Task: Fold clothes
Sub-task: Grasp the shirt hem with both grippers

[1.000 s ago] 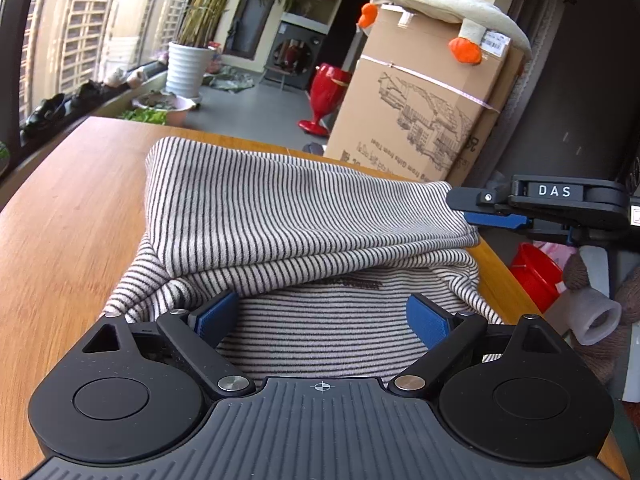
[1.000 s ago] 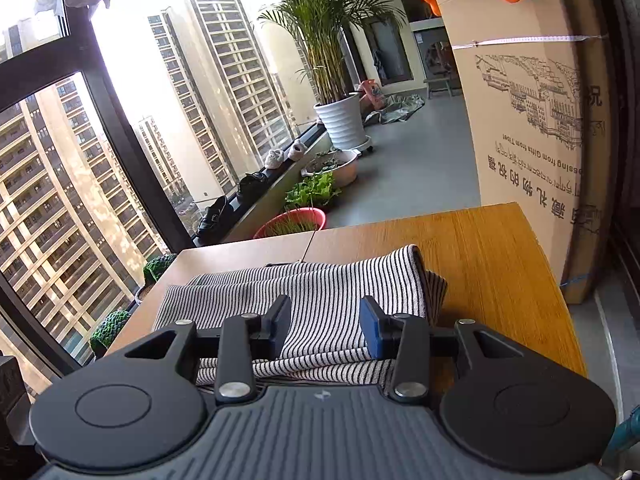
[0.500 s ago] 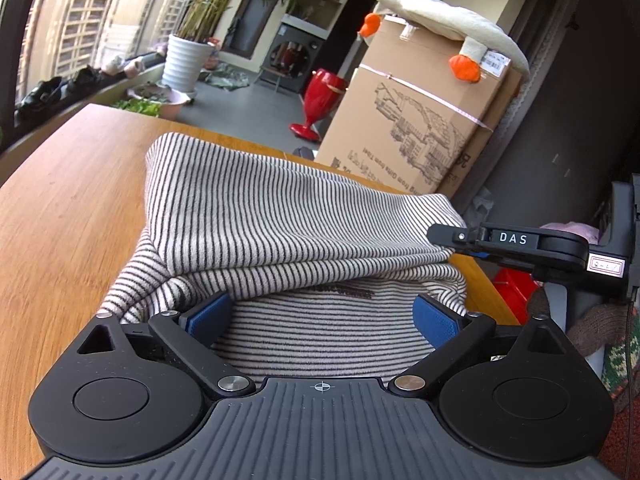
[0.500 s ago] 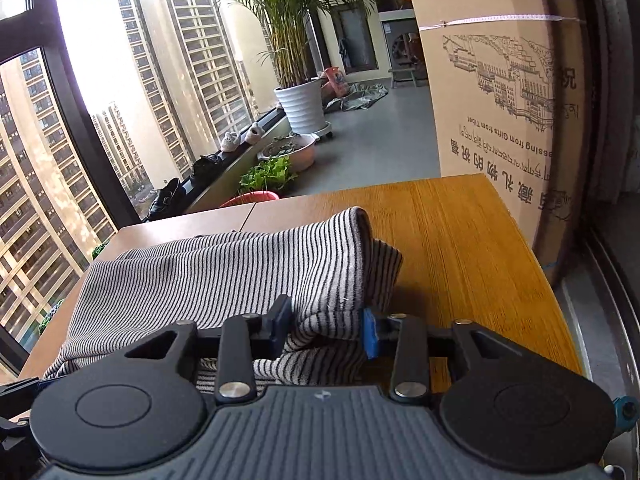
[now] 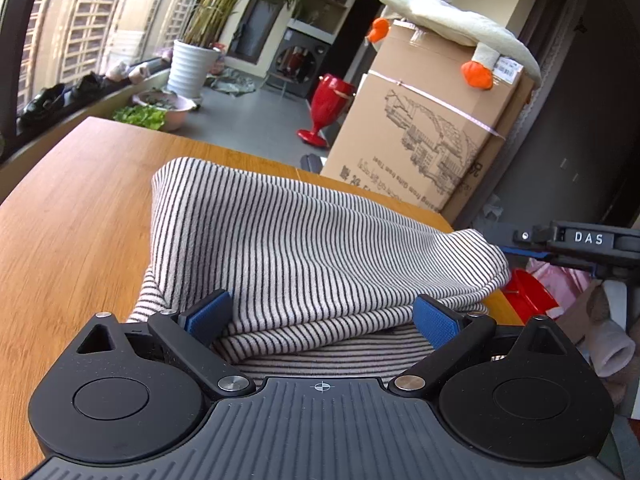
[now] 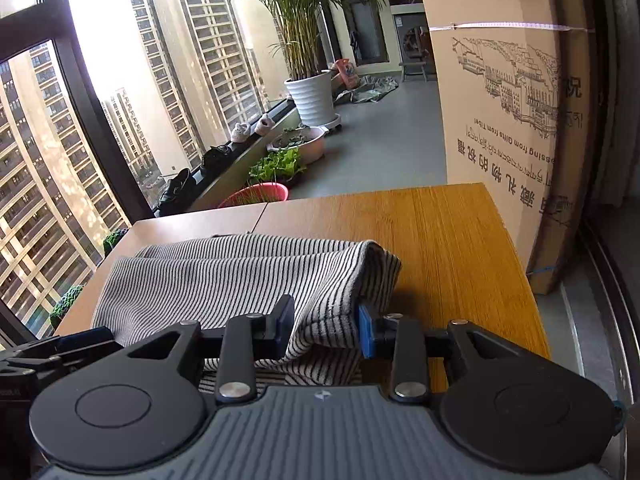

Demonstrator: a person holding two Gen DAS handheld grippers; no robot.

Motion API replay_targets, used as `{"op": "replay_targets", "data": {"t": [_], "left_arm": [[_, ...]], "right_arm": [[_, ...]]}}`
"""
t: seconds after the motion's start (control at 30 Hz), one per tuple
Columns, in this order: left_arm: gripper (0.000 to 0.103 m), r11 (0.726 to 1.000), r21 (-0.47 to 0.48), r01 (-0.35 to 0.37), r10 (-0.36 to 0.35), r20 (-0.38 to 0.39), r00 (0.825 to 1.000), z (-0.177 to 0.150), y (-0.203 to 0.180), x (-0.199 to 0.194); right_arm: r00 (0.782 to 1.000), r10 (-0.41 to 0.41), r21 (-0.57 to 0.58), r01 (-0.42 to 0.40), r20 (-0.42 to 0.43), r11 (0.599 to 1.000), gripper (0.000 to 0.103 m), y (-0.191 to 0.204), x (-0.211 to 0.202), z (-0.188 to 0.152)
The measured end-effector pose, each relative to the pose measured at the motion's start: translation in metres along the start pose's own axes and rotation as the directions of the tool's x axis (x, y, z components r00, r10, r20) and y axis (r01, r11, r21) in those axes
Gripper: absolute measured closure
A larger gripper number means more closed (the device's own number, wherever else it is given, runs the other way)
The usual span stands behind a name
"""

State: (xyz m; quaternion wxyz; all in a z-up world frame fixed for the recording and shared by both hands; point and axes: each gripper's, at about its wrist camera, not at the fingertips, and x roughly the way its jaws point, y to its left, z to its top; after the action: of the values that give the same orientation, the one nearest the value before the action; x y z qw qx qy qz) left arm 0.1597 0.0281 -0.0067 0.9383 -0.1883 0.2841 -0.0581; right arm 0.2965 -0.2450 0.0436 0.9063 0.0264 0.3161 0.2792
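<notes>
Both hand-held grippers work a striped garment (image 5: 312,248) folded on the wooden counter (image 5: 72,216). Left hand-held gripper (image 5: 322,314) stands wide apart astride its near edge; right hand-held gripper (image 6: 326,330) is opening, a fold bunched between its pads.

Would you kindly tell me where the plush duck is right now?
In the left wrist view the plush duck lies at upper right on top of the tall cardboard box, beyond the wooden table's far edge; the right wrist view shows only its orange feet.
</notes>
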Motion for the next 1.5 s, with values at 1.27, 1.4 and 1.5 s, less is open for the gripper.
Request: {"op": "replay_targets", "data": {"t": [1.27,1.4,1.5], "left_arm": [[0.000,0.997,-0.072,-0.029,0.051,0.312,0.949,0.014,0.004,-0.062],[0.000,0.992,-0.092,-0.083,0.106,0.291,0.951,0.035,0.007,-0.055],[0.000,0.987,-0.110,-0.118,0.142,0.237,0.961,0.048,0.011,-0.036]], "right_arm": [[0.925,0.331,0.090,-0.319,-0.185,0.943,0.099,0.058,0.021,-0.030],[0.928,0.332,0.096,-0.320,-0.168,0.942,0.099,0.059,0.016,-0.054],[0.933,0.325,0.073,-0.317,-0.155,0.946,0.099,0.063,0.011,-0.062]]}}
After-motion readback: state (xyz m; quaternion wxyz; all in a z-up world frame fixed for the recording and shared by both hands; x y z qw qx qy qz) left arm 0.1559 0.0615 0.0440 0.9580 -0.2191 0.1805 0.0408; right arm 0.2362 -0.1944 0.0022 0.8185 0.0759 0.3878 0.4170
